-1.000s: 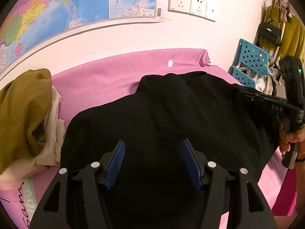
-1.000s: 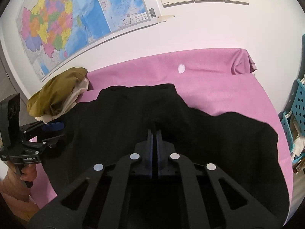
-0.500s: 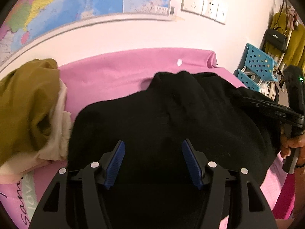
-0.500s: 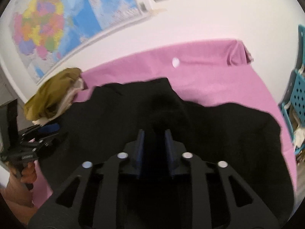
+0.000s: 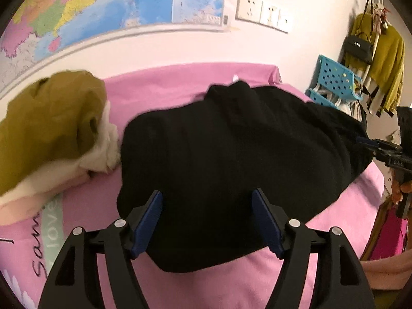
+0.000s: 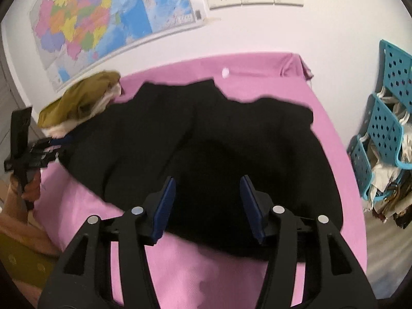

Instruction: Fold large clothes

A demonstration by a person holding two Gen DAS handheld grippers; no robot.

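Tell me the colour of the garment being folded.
Black garment, plain, on the pink sheet; right wrist view shows it best.

The pink sheet (image 5: 85, 234) bears partly cut-off script, "Sa" and "love"; other lettering is unreadable.

Left gripper (image 5: 207, 221): your tool showed black frame arms, blue pads, silver screws.
Right gripper (image 6: 208, 206): yours matched, black with blue pads; white lettering marked its body.
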